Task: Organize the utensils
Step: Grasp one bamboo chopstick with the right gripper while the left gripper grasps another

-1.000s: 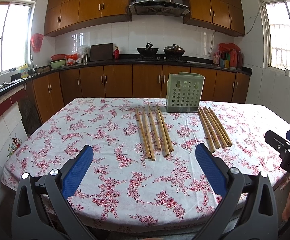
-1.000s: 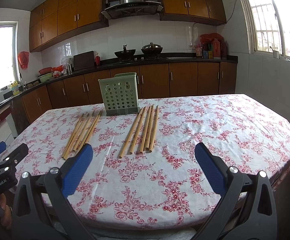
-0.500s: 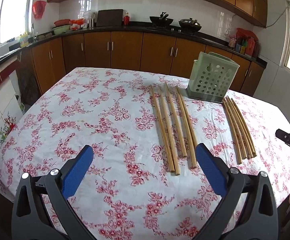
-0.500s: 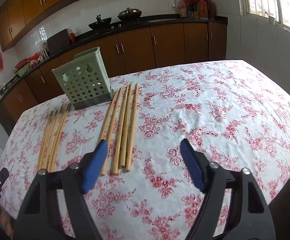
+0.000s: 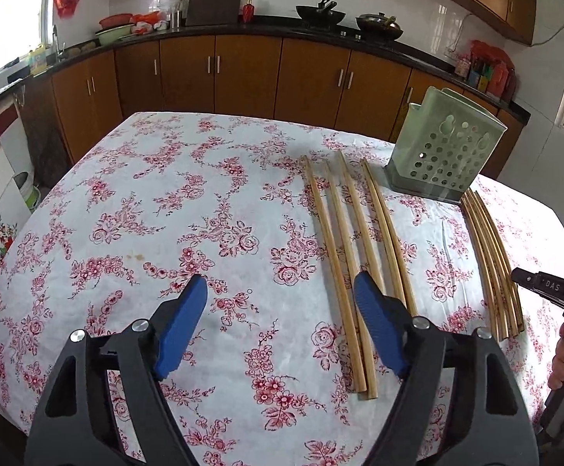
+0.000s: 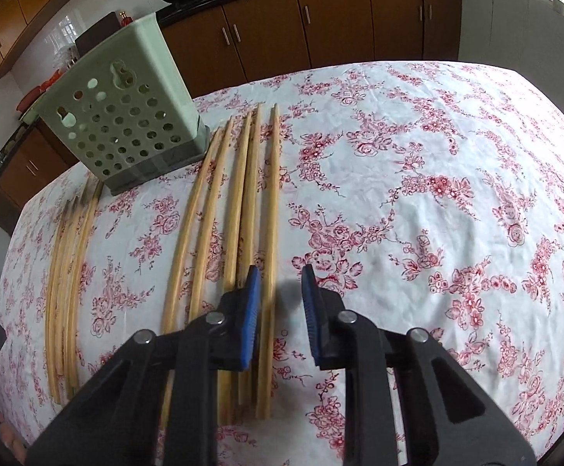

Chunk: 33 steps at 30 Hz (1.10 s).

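Floral cloth, white with red roses, covers the surface edge to edge. Brown wooden cabinets under a dark worktop line the far wall of the kitchen; a wok and a lidded pan stand on the hob, and white tiles back them.

One container is present: a pale green perforated utensil holder, upright on a grey base at the far side of the surface. Its contents cannot be made out from either view.

Wooden chopsticks lie flat in two groups before the holder. The left group is spread in loose parallel lines; the right group lies likewise, its far ends just beside the holder's base.

The left claw is above the cloth, jaws wide but closing, nothing between them; its right finger overlaps the left group in view. The right claw is low over its group, jaws narrow and closing, the outermost chopstick running between the pads, not yet pressed.
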### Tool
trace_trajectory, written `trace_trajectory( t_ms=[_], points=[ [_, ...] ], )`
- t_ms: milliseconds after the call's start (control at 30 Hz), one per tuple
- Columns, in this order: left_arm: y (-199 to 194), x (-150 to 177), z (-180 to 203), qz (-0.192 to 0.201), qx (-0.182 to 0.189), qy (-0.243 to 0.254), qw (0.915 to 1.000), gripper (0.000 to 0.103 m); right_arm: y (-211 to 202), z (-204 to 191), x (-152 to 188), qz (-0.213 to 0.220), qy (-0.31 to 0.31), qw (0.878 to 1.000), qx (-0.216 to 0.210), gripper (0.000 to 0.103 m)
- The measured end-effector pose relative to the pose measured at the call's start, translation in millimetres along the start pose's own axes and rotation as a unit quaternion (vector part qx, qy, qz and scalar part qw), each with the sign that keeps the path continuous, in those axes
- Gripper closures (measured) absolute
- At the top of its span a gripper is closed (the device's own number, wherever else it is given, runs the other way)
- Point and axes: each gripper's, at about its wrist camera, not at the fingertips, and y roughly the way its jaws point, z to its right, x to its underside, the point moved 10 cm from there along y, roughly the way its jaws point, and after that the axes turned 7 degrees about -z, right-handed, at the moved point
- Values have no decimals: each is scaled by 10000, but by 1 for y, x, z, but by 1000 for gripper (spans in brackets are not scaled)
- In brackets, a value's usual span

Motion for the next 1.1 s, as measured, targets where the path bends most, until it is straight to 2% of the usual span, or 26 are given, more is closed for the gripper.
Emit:
trace_trajectory(
  t_ms=[100,200,300,367,567,733,933,1033,1100],
  points=[
    [5,-1,4,-49,60,24,10000,31,0,-3,-1,37,-150,9998,132,82],
    [10,-3,8,-101,151,34,9998,39,-1,0,-1,115,-331,9986,387,95],
    [17,-3,13,-193,274,55,9994,49,-5,18,-6,205,-119,9975,665,95],
    [22,-3,18,-273,327,102,9990,54,-7,25,-7,208,20,9979,616,95],
    [38,-4,31,-556,416,231,9973,69,-9,24,-6,279,-138,9970,705,95],
    [49,-1,37,-724,332,357,9962,84,-11,24,-3,288,-156,9971,688,95],
    [55,7,42,-854,265,529,9946,88,-10,25,-4,289,-167,9971,689,95],
    [56,7,40,-795,130,598,9950,94,-9,25,-4,303,-199,9968,711,95],
    [58,5,37,-772,83,581,9953,94,-9,23,-4,316,-253,9964,741,95]
  ],
)
